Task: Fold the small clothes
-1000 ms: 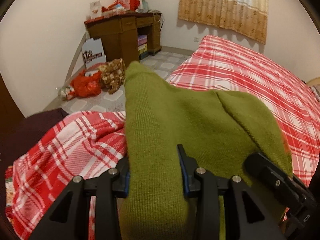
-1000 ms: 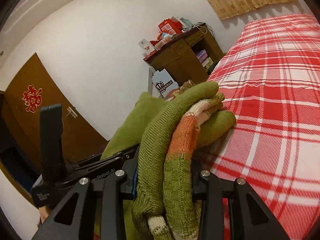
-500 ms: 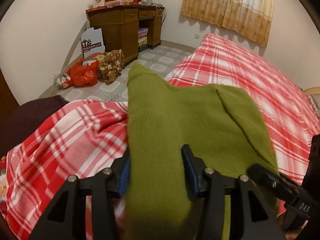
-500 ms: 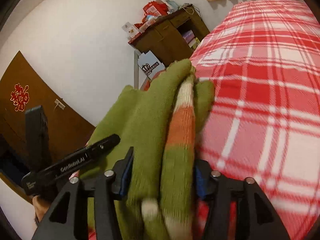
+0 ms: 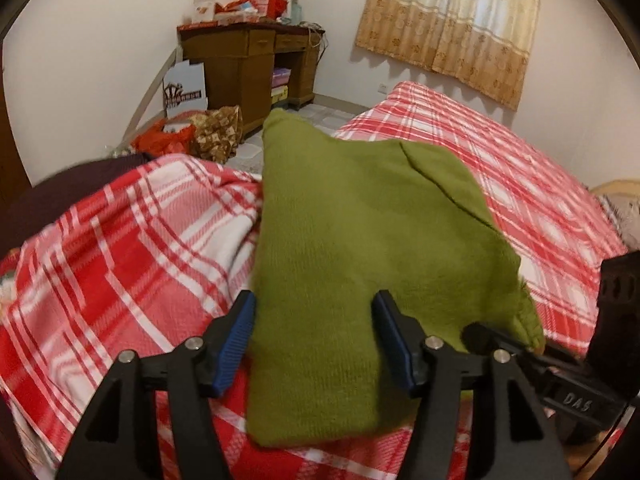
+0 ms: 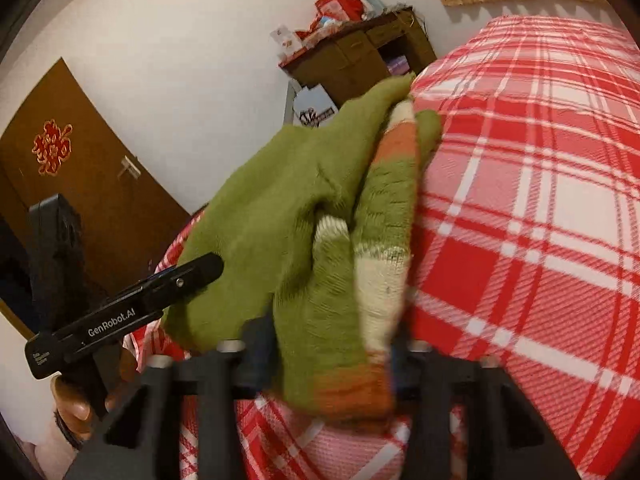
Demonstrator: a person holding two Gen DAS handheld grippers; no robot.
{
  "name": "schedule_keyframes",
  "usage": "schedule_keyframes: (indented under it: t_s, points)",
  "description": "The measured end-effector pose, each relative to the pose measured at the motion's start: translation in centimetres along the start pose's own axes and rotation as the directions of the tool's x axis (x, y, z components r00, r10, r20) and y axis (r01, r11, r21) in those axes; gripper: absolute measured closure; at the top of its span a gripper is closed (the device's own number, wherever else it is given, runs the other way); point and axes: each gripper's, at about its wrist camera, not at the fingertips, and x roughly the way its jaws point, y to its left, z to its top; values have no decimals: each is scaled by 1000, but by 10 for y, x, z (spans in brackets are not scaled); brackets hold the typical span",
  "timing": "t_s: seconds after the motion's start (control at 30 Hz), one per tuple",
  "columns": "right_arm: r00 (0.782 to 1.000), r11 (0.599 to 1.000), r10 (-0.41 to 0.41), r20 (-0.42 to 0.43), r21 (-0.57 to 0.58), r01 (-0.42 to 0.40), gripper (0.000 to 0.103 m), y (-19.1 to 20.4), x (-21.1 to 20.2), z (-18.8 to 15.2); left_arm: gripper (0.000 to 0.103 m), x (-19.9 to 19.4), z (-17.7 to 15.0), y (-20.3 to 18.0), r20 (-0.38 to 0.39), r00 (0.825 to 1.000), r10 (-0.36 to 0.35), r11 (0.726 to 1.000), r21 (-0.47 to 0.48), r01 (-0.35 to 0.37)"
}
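A green knit garment (image 5: 360,220) lies spread on the red-and-white plaid bed cover (image 5: 120,260). My left gripper (image 5: 313,296) straddles its near end. Its jaws are opening, and the blue pads stand beside the cloth without pinching it. In the right wrist view the same garment (image 6: 280,200) shows orange and cream stripes along its bunched edge. My right gripper (image 6: 328,336) is closing on that bunch, with cloth filling the gap between its blurred fingers. A finger (image 6: 120,312) of the left gripper reaches in from the left there.
A wooden desk (image 5: 248,64) piled with red boxes stands in the far corner. Red bags (image 5: 168,140) lie on the floor before it. A curtain (image 5: 452,20) hangs behind the bed. A brown door (image 6: 60,152) is at the left, and a hand (image 6: 76,408) holds the left gripper.
The left jaws have spread and let go of the green garment, which now lies flatter on the bed. The right jaws widened, then drew in on the striped bunch. Both grippers shifted.
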Motion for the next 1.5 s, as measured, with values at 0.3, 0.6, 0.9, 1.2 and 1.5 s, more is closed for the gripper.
schedule_keyframes:
  t_s: [0.3,0.6,0.9,1.2,1.5]
  points:
    - [958,893,280,62,349,-284,80,-26,-16,0,59,-24,8,-2,-62,998,-11,1000,0,11]
    - [1000,981,21,21,194,-25,78,-14,-25,-27,50,-18,-20,-15,-42,992,117,990,91,-113]
    - [955,957,-288,78,-4,289,52,46,-72,-50,44,-52,-41,-25,35,984,177,973,144,-180]
    - [837,858,-444,319,-119,500,33,121,-160,-52,18,-113,-46,-43,209,955,213,953,171,-250]
    - [683,819,-390,617,-106,564,14,199,-254,-51,0,-208,-32,-56,465,868,173,961,113,-252]
